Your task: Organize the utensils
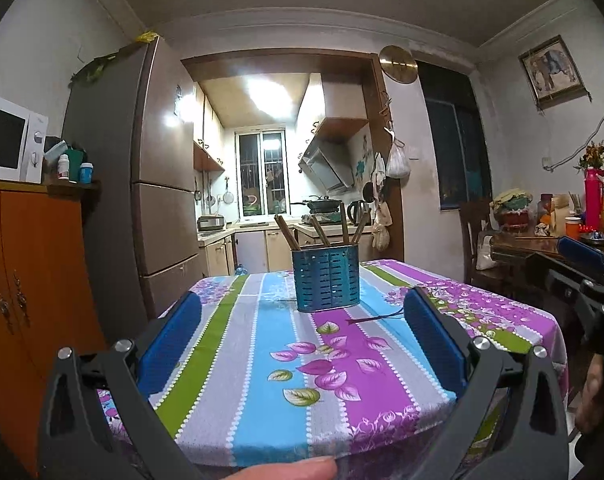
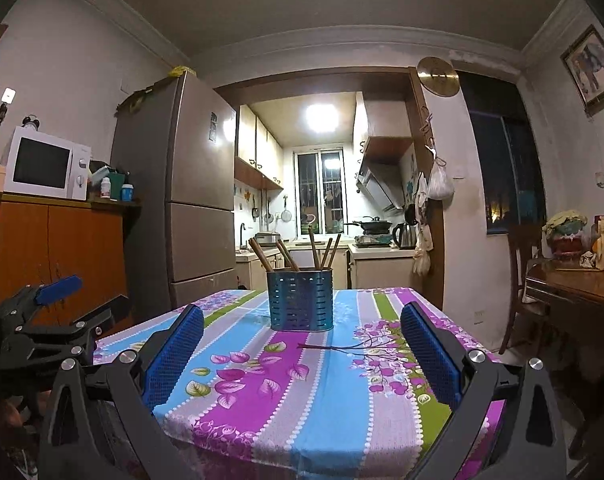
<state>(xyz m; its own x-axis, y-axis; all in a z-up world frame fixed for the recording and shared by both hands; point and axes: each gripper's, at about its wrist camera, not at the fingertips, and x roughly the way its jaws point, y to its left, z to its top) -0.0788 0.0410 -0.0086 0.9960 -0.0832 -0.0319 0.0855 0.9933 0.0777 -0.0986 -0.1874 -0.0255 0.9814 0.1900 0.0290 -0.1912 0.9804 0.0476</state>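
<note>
A blue perforated utensil holder stands on the table with several brown chopsticks upright in it; it also shows in the right wrist view. One dark chopstick lies flat on the cloth just in front and right of the holder, also seen in the right wrist view. My left gripper is open and empty above the near table edge. My right gripper is open and empty, held to the right of the left one.
The table wears a striped floral cloth. A fridge and an orange cabinet with a microwave stand to the left. A wooden side table with bottles and a chair stands to the right. The kitchen lies behind.
</note>
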